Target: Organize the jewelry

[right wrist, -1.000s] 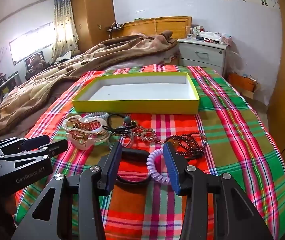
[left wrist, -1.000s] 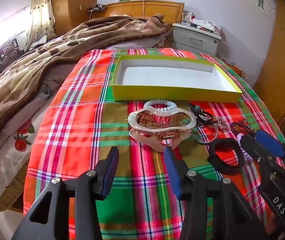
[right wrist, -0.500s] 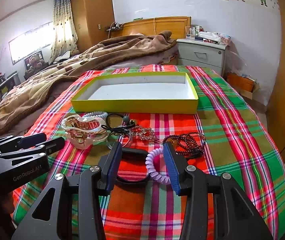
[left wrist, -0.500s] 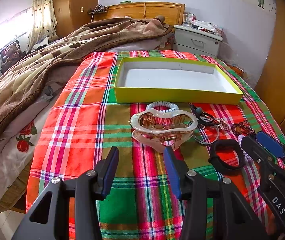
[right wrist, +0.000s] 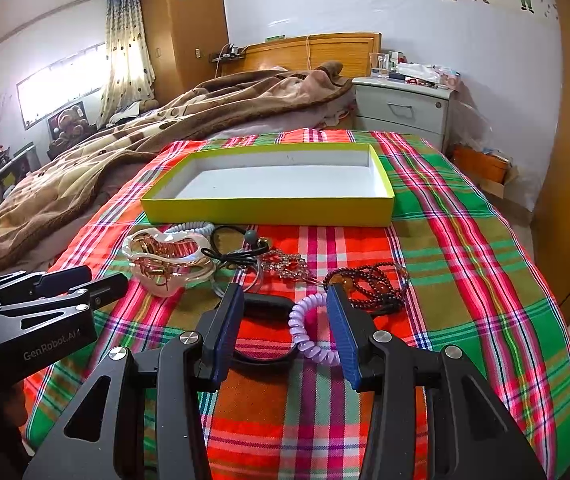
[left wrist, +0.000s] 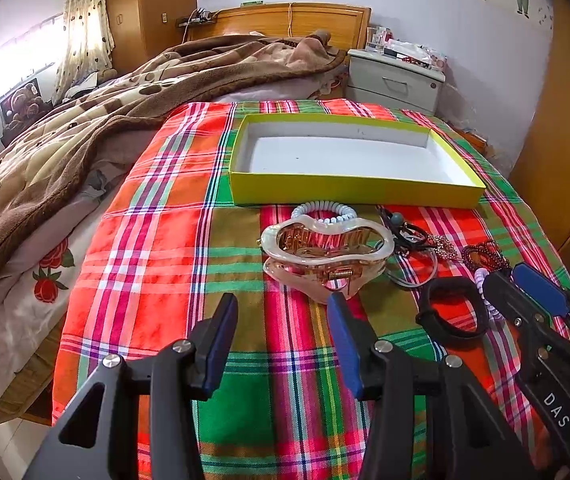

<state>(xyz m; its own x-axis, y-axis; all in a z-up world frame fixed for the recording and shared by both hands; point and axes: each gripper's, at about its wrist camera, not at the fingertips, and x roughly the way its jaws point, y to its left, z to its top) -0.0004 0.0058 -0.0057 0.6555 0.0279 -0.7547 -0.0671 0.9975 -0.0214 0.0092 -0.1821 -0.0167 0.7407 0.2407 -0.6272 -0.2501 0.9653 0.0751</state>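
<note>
Blue-padded, the right tongs stand wide over a lilac spiral hair tie and a black band, gripping nothing. The left tongs gape empty just short of the pearly claw clip. Beyond the jewelry heap on the plaid bedcover, the shallow yellow box lies bare, likely the intended destination.

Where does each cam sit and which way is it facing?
Left wrist: on the left gripper, facing down the bed at the hair claw and yellow box; own open fingers show, right gripper at the edge.
Right wrist: on the right gripper, open around the purple coil band; left gripper shows beside it.
Shared: box, claw, black band, plaid cloth.
</note>
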